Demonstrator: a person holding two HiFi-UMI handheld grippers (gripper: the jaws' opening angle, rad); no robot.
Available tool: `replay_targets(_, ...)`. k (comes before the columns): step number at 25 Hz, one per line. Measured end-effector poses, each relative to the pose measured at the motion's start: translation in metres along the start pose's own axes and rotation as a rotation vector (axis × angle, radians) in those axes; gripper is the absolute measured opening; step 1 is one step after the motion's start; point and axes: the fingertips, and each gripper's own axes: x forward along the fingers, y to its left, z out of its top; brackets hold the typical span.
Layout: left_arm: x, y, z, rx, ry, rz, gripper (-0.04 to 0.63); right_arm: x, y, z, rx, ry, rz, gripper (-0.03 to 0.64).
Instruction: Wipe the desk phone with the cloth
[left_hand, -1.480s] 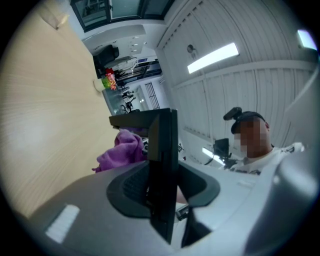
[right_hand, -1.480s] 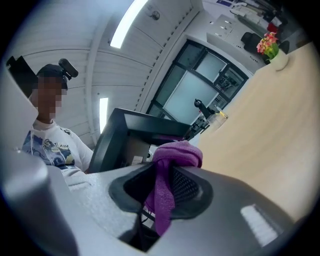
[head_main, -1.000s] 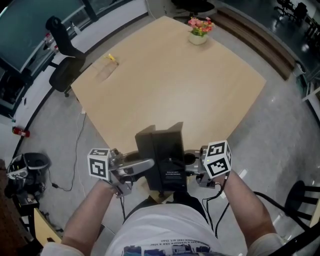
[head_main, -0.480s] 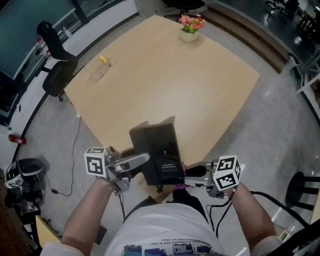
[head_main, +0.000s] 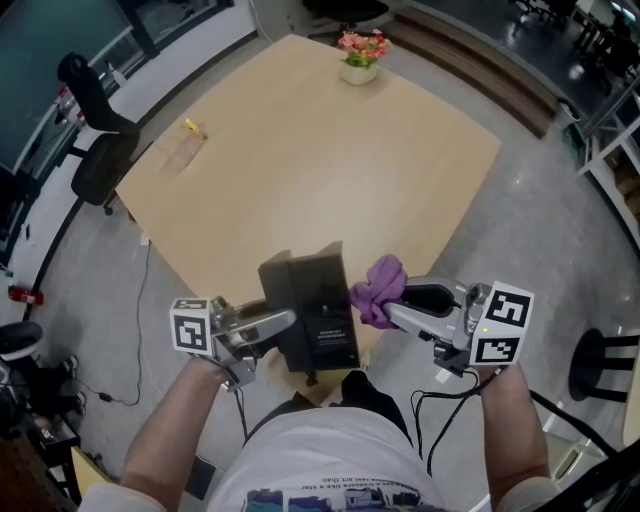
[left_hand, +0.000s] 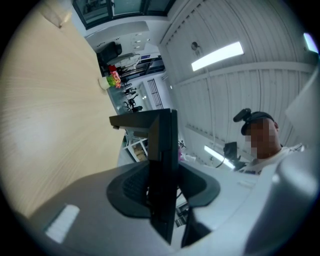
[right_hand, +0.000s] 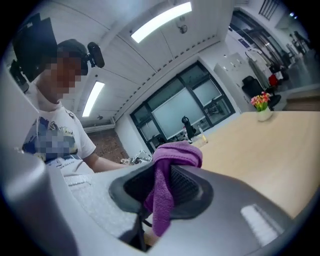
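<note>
One wooden table (head_main: 300, 170) on grey floor (head_main: 560, 230); one flowerpot (head_main: 359, 58) beyond phone (head_main: 312, 305); left gripper (head_main: 283, 322) clamps phone, right gripper (head_main: 396, 306) pinches one cloth (head_main: 377, 288).

Office, open-plan. A large pale wood counter (head_main: 320, 170) is set on a polished grey floor (head_main: 530, 230). A black swivel office chair (head_main: 100, 165) is parked at its far left edge. A small pot of flowers (head_main: 359, 56) is placed at the far corner. A black desk phone (head_main: 312, 310) is seen at the near edge. Dark-framed glazed partitions (right_hand: 187, 107) are shown in the right gripper view, with long strip lights (right_hand: 161, 21) fitted in a panelled ceiling. A loose cable (head_main: 148, 300) is trailed over the floor.
</note>
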Motion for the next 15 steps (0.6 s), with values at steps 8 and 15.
replay_targets(8, 0.002, 0.006, -0.008, -0.023, 0.018, 0.016, 0.17, 0.02, 0.011, 0.023, -0.061, -0.014, -0.012, 0.089)
replay_targets(15, -0.004, 0.016, -0.006, -0.03, 0.012, 0.043, 0.17, 0.026, 0.025, -0.026, -0.007, 0.05, -0.037, 0.09)
